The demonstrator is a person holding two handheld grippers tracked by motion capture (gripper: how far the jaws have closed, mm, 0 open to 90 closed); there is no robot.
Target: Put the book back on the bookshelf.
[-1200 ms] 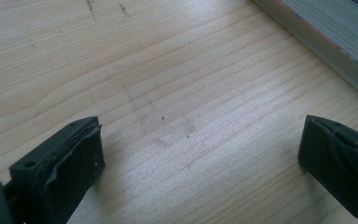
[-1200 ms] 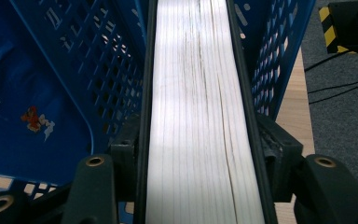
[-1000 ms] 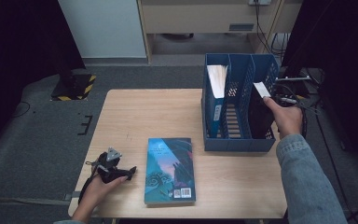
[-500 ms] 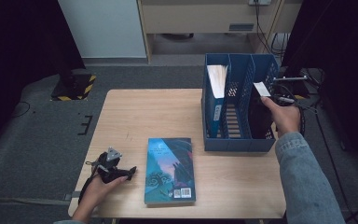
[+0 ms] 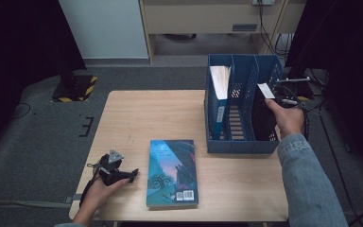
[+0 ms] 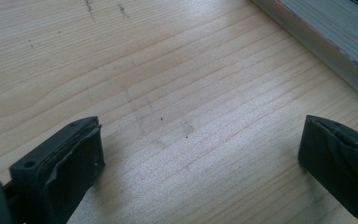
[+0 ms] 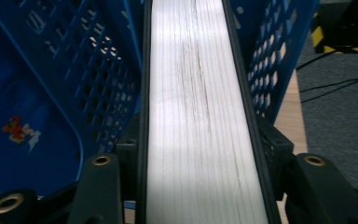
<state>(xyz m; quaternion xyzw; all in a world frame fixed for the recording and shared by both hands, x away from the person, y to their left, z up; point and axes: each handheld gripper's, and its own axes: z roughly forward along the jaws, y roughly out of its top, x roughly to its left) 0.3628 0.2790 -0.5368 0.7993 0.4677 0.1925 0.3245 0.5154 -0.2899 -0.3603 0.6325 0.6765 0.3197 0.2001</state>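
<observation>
— So which step is in hand?

— Filing books, it seems. The right claw (image 5: 275, 96) is clamped on a dark-covered book (image 5: 263, 113) standing in the rightmost compartment of the blue file rack (image 5: 238, 144). In the right gripper view the book's white page edge (image 7: 198, 116) runs straight up between the jaws, with the rack's perforated walls on both sides. The jaws have just been closing, and the covers sit between them.

— Is the book fully down?

— Hard to tell; its lower end is hidden by the rack. It stands upright, and its top pokes above the rim.

— And the left claw (image 5: 131, 175)?

— Spread wide and empty, resting low over the bare table (image 6: 177, 93) near the front left corner. A teal book (image 5: 172, 171) lies flat just to its right, close but not touching; its page edge shows at the corner of the left gripper view (image 6: 335, 42).

— What does the next move call for?

— Probably seating the held book squarely, then letting go without tipping it. After that, the teal book looks like the next one to file; the middle compartment is free, and another blue book (image 5: 217, 101) stands in the left one.
</observation>
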